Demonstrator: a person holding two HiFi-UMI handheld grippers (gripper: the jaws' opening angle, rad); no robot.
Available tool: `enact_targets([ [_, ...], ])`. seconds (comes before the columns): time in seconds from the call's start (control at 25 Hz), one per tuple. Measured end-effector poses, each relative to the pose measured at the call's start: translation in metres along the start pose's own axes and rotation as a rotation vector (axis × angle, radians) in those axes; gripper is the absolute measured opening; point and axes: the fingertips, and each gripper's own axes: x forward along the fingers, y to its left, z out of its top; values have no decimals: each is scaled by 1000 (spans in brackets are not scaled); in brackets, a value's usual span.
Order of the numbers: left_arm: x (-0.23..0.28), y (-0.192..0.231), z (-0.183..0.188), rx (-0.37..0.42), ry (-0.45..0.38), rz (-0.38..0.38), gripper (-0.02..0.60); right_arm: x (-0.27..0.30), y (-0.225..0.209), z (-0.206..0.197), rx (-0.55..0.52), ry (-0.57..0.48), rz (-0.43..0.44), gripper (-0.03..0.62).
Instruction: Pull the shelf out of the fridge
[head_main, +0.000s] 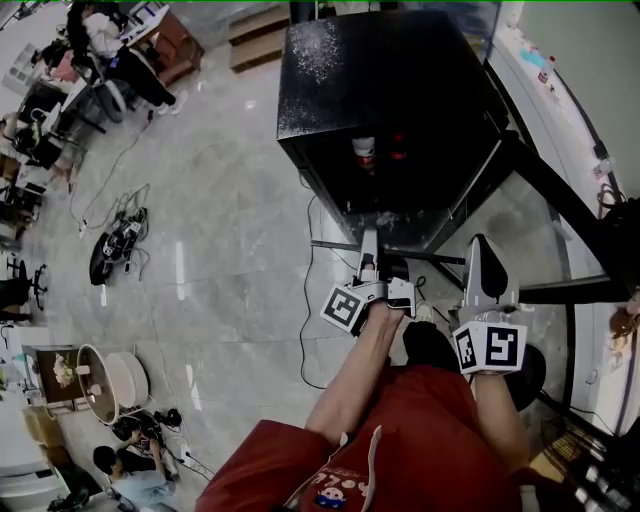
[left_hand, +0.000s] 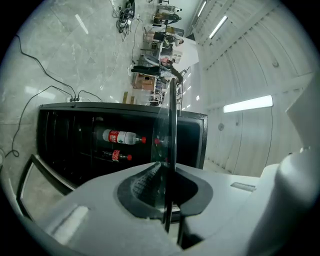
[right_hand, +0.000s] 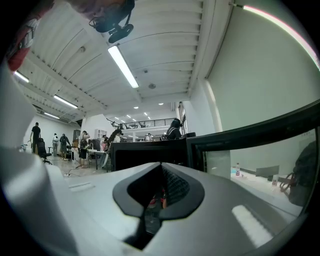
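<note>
A black fridge stands on the floor with its glass door swung open to the right. Bottles with red labels stand inside, and the left gripper view also shows these bottles. A thin glass shelf sticks out of the fridge's front. My left gripper is shut on the shelf's near edge. In the left gripper view the shelf runs edge-on between the pads. My right gripper hovers to the right by the door. Its jaws meet, and I see nothing clamped in them.
A black cable trails over the tiled floor left of the fridge. A tangle of power strips lies further left. People sit at desks at the far upper left. A person crouches near a white tub at the lower left.
</note>
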Motion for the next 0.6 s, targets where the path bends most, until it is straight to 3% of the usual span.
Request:
enact_targets([
  [0.36,-44,-22,9,23,90,-11,25,-21,24,5,-22,-6,4,-2],
  [0.6,-79,-41,17,-16,137,-15,25,-32,42,7,-57,-4,18,-2],
])
